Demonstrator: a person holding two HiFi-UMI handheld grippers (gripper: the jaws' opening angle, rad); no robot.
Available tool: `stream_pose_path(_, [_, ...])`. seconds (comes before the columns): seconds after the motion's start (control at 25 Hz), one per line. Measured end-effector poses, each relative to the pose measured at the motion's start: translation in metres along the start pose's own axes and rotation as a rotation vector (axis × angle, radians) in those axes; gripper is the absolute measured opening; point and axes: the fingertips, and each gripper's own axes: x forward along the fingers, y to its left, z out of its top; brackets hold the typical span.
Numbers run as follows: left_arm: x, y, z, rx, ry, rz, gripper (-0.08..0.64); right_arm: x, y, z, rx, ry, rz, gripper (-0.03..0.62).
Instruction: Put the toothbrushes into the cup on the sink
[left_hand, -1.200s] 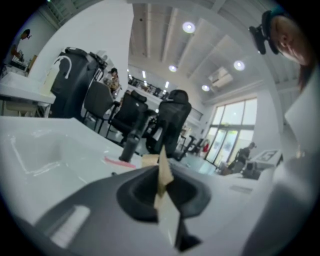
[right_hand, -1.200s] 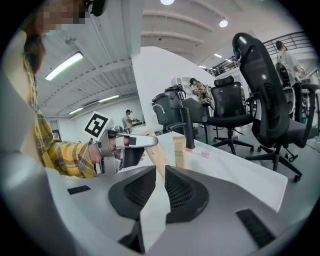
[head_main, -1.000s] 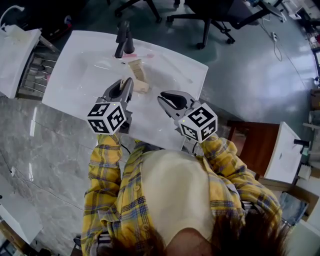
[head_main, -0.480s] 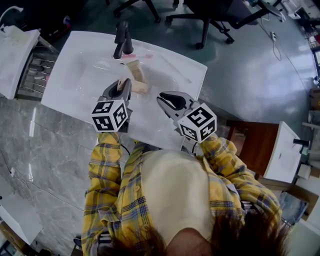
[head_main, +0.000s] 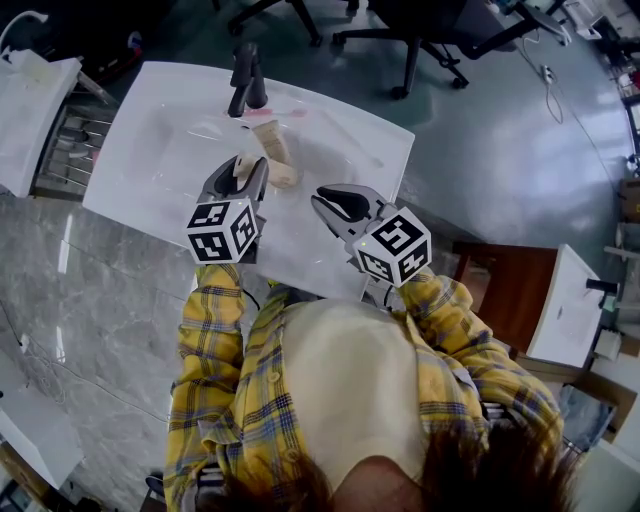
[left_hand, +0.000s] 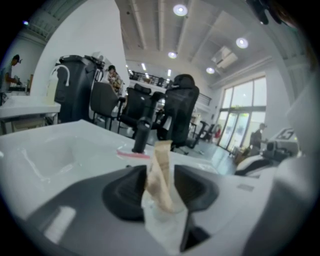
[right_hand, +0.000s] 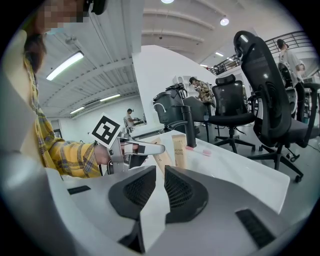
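Packets (head_main: 274, 142) on sink (head_main: 150, 185) before faucet (head_main: 246, 78)

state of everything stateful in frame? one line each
left tool: jaws opening, a beige packet between them.
beige packet: upright, leaning a little, between the left tool's jaws.
second beige packet: standing upright, free of both tools.
pink toothbrush: lying flat on the sink, beside the faucet.
faucet: no water visibly running.
right tool: jaws a narrow gap apart, nothing between them.

print on beige tube (right_hand: 178, 145), too small to read
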Motion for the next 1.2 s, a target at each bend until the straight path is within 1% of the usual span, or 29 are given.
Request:
stream_pose_path(0.24, [-0.008, 0.012, 0.002, 0.0, -0.021, 0.062, 0.202, 0.0, 0.002, 0.0, -0.001, 0.0, 0.006, 0.051])
stream_pose_path(0.4, [-0.017, 0.015, 0.001, -0.012, -0.033, 0.076, 0.202, 0.0, 0.005, 0.0, -0.006, -0.001, 0.013, 0.051])
stream_pose_path(0.84, [-0.047, 0.019, -0.002, -0.069, -0.066, 0.083, 0.202, 0.002, 0.012, 0.003, -0.025, -0.001, 0.03, 0.051])
stream_pose_path(0.92, [-0.053, 0.018, -0.002, -0.071, -0.076, 0.089, 0.201, 0.002, 0.012, 0.004, -0.028, -0.001, 0.033, 0.051])
stream_pose_path(1.08, [-0.065, 0.015, 0.002, -0.035, -0.103, 0.111, 0.198, 0.004, 0.014, 0.003, -0.031, 0.004, 0.041, 0.051])
stream_pose_path(1.2, [-0.073, 0.011, 0.006, -0.066, -0.139, 0.1, 0.176, 0.005, 0.015, 0.002, -0.032, 0.008, 0.045, 0.051])
